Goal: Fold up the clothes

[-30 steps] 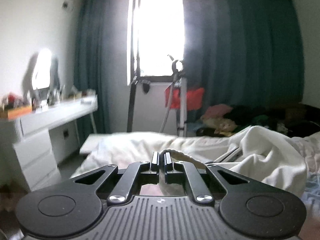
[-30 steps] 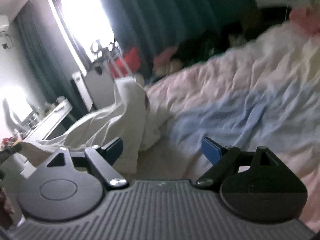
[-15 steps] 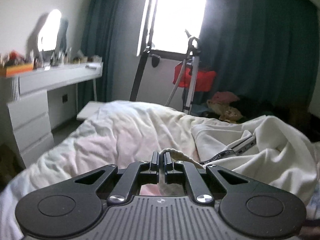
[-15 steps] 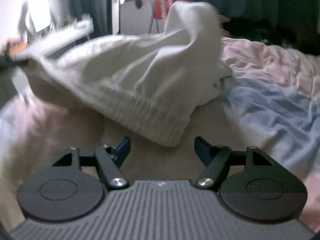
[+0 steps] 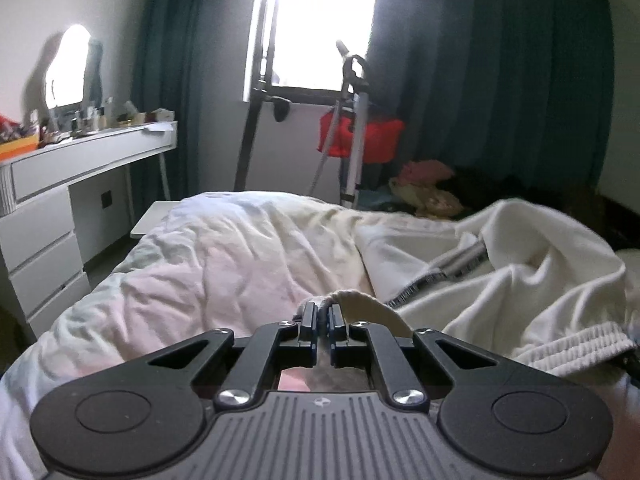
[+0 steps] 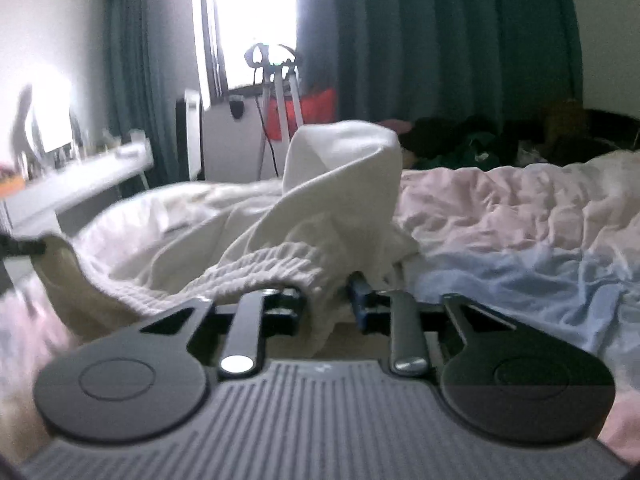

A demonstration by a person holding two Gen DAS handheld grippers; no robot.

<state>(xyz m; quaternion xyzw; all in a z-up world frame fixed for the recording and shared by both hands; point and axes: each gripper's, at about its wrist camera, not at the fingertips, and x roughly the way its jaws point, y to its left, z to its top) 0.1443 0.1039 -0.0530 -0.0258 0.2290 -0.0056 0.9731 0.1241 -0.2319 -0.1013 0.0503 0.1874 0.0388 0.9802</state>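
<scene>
A white garment (image 5: 532, 276) with a ribbed elastic hem (image 5: 576, 344) lies crumpled on the bed (image 5: 208, 264). My left gripper (image 5: 322, 314) is shut on a cream edge of it, which loops out past the fingertips. In the right wrist view the garment (image 6: 340, 176) rises in a peak and its ribbed hem (image 6: 264, 268) runs into my right gripper (image 6: 326, 300). That gripper's jaws are closing, with the bunched hem filling the gap between them. The blue pad (image 6: 358, 296) presses against the cloth.
The bed's duvet (image 6: 520, 216) is pink, white and pale blue. A white dresser (image 5: 60, 184) with clutter stands on the left. A drying rack with a red item (image 5: 360, 140) stands under the window. Dark green curtains and a pile of clothes (image 5: 428, 184) lie beyond.
My right gripper swung round from the duvet to the garment's ribbed hem and its jaws went from wide open to closed around it. My left gripper sank toward the bed, still gripping.
</scene>
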